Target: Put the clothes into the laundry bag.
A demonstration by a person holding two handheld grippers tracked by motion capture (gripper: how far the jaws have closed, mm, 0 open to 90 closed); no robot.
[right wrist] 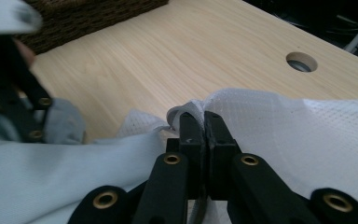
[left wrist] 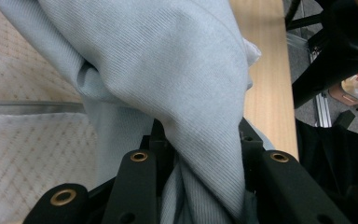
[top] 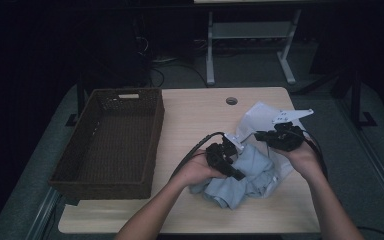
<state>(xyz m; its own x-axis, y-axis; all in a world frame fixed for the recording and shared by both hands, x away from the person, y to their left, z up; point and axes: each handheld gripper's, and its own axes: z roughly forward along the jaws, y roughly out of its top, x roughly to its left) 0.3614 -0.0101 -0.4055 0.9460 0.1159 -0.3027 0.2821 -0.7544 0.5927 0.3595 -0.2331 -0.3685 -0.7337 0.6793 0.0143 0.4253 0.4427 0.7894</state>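
A dark wicker basket (top: 111, 142) sits at the left of the table (top: 190, 112), open and with nothing visible in it, well apart from the clothes. Right of it, near the table's front right part, lies a crumpled pale blue garment (top: 245, 177) with a white mesh bag (top: 260, 117) partly under and behind it.

The left gripper (top: 228, 162) is clamped on a thick fold of the blue garment (left wrist: 177, 93); its jaws stand a little apart with the cloth bunched between them. The right gripper (top: 272, 136) has its jaws pressed together on the rim of the mesh bag (right wrist: 279, 126), a thin lip of netting pinched at the tips.

The work looks like getting the garment and the bag sorted apart or together. To do it well, keep the right grip steady as an anchor and move the left in a smooth pull, watching that the fold does not slip out of the jaws and that the netting does not snag.

The clothes lie close to the table's right and front edges, so cloth could slide off there. The bare wood between basket and clothes, and toward the round cable hole (top: 231, 100), offers the open room for moving
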